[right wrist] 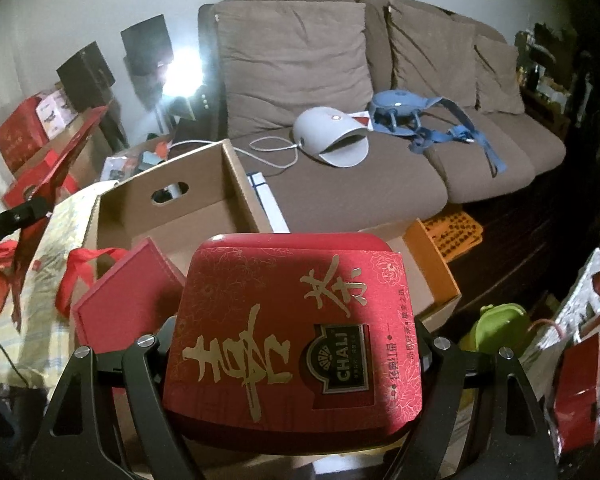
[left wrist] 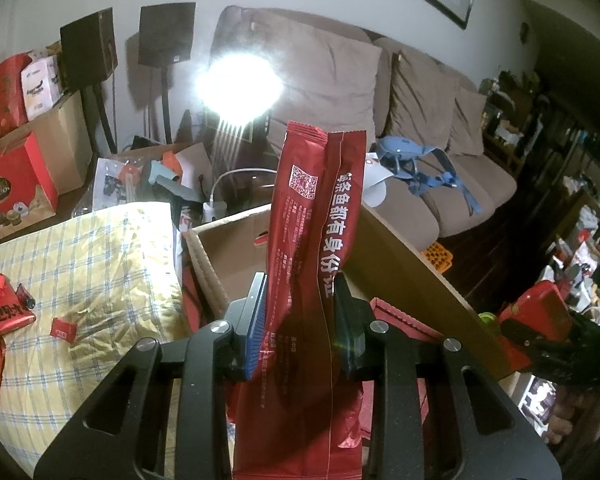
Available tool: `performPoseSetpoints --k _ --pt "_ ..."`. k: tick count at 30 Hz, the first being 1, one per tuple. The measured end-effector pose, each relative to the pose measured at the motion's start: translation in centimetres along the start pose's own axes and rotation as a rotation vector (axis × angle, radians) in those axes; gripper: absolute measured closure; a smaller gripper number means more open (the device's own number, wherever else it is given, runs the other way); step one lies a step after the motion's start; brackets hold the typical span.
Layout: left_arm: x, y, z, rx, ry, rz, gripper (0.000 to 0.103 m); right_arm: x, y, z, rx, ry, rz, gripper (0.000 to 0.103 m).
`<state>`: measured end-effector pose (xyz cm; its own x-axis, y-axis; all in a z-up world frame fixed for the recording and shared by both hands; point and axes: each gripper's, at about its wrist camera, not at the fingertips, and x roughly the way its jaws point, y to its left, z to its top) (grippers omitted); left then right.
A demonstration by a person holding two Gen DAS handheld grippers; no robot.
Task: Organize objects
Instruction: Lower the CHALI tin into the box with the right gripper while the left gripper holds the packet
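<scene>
My left gripper [left wrist: 300, 312] is shut on a long red snack pouch [left wrist: 312, 240] with white Chinese print, held upright above an open cardboard box [left wrist: 220, 248]. My right gripper [right wrist: 296, 344] is shut on a red CHALI tea box [right wrist: 292, 328] with gold characters, held just in front of the same cardboard box [right wrist: 172, 216]. A red gift box [right wrist: 120, 304] with a red ribbon leans at the cardboard box's near left. The right gripper with its tea box also shows at the right edge of the left wrist view [left wrist: 540, 320].
A brown sofa [right wrist: 360, 184] behind holds a grey device [right wrist: 332, 136] and a blue harness [right wrist: 420, 116]. A yellow checked cloth [left wrist: 80, 260] at left carries small red packets. An orange tray [right wrist: 456, 232], a green object [right wrist: 496, 320] and stacked red boxes [left wrist: 12, 184] stand around.
</scene>
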<state>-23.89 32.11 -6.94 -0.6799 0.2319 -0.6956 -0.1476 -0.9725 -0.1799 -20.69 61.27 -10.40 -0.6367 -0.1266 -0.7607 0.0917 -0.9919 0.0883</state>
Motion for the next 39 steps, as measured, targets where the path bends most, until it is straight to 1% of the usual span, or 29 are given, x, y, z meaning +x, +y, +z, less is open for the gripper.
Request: performPoseSetpoints --k 6,13,16,30,33,39 --pt "0.05 -0.14 0.14 0.005 0.004 0.0 0.074 0.18 -0.17 -0.15 -0.004 0.017 0.004 0.02" --pt "0.06 -0.21 0.12 0.008 0.007 0.002 0.074 0.54 0.4 -0.36 -0.04 0.035 0.005 0.02" --pt "0.28 -0.06 0.02 0.009 0.014 0.003 0.074 0.63 0.39 -0.35 -0.042 0.036 -0.01 0.02" --pt "0.41 -0.29 -0.23 0.037 0.023 -0.003 0.074 0.36 -0.4 -0.68 -0.055 0.025 -0.017 0.02" --pt "0.51 -0.3 -0.31 0.041 0.028 -0.002 0.074 0.43 -0.24 -0.64 -0.06 0.026 -0.025 0.02" --pt "0.72 -0.27 -0.32 0.044 0.038 0.0 0.074 0.63 0.45 -0.79 -0.099 0.039 -0.012 0.02"
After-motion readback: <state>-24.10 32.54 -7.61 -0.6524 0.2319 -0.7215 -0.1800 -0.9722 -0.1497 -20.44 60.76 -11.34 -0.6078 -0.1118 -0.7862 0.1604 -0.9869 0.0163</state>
